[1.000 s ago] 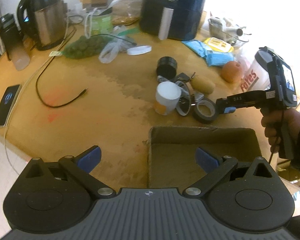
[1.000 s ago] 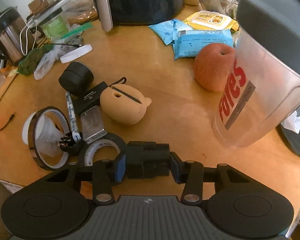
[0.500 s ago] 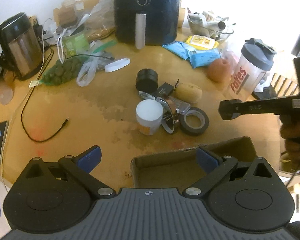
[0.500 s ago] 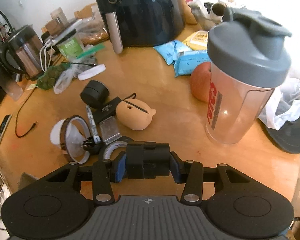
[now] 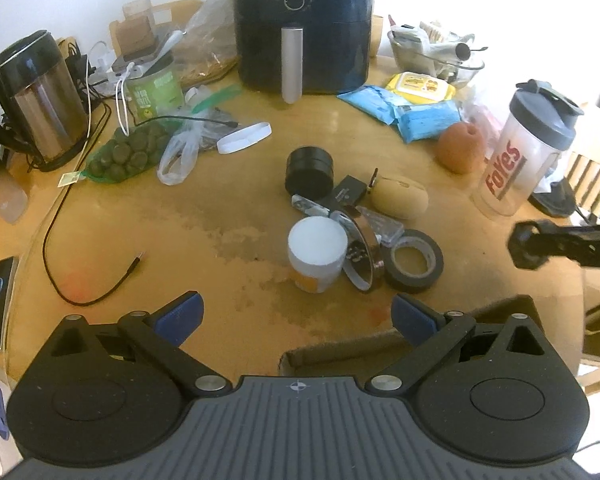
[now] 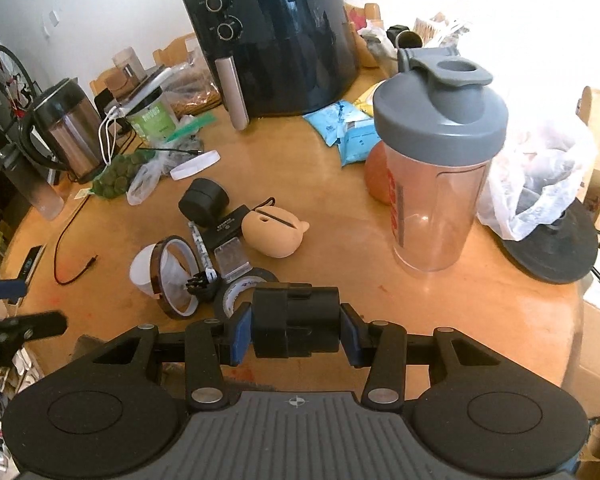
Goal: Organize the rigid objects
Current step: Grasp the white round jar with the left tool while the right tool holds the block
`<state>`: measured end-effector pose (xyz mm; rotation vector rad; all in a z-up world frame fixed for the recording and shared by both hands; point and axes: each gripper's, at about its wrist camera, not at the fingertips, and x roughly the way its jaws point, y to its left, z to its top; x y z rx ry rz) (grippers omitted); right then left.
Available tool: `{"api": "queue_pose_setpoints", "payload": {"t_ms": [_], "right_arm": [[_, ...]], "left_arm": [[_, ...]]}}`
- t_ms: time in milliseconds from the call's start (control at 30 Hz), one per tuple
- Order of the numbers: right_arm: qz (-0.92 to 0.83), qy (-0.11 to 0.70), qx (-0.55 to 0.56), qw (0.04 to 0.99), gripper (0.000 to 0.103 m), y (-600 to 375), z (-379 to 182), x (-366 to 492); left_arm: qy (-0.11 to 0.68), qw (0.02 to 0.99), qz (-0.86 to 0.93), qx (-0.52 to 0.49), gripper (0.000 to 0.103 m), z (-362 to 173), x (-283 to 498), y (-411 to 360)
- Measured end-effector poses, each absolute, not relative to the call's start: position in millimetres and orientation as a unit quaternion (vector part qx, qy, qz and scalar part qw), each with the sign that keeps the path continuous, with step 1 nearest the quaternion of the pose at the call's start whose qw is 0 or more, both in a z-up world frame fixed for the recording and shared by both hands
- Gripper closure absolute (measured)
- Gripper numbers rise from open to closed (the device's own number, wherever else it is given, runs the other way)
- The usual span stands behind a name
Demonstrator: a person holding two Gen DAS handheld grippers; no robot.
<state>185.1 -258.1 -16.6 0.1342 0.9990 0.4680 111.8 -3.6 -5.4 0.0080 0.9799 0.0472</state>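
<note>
The right gripper (image 6: 296, 334) held a black plastic block (image 6: 296, 322) between its blue pads, above the near edge of the table (image 6: 340, 240) and just in front of the black tape roll (image 6: 244, 290). The block looked stiff and light, with flat sides, so a hold across these two sides seemed safe, though smooth plastic may slip if the grip is loose. This gripper pointed steeply down toward the table. The left gripper (image 5: 296, 314) was wide open with nothing between its pads, and it hung over the cardboard box (image 5: 340, 350), which lay on the near side of the tape roll. I judged the box to be the place for the block.
</note>
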Motion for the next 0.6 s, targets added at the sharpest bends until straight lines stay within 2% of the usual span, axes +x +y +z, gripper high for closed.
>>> {"api": "queue_pose_setpoints", "payload": {"t_ms": [133, 200, 600], "right_arm": [[0.227, 0.470, 0.055, 0.851, 0.055, -262, -10, 176], [0.227, 0.469, 0.056, 0.852, 0.055, -265, -8, 172], [0.217, 0.473, 0.086, 0.850, 0.055, -277, -5, 153]], "left_arm": [[0.473, 0.881, 0.019, 0.012, 0.001, -12, 123, -3], [0.473, 0.881, 0.018, 0.014, 0.011, -16, 129, -2], [0.486, 0.873, 0.002, 0.027, 0.013, -43, 166, -4]]}}
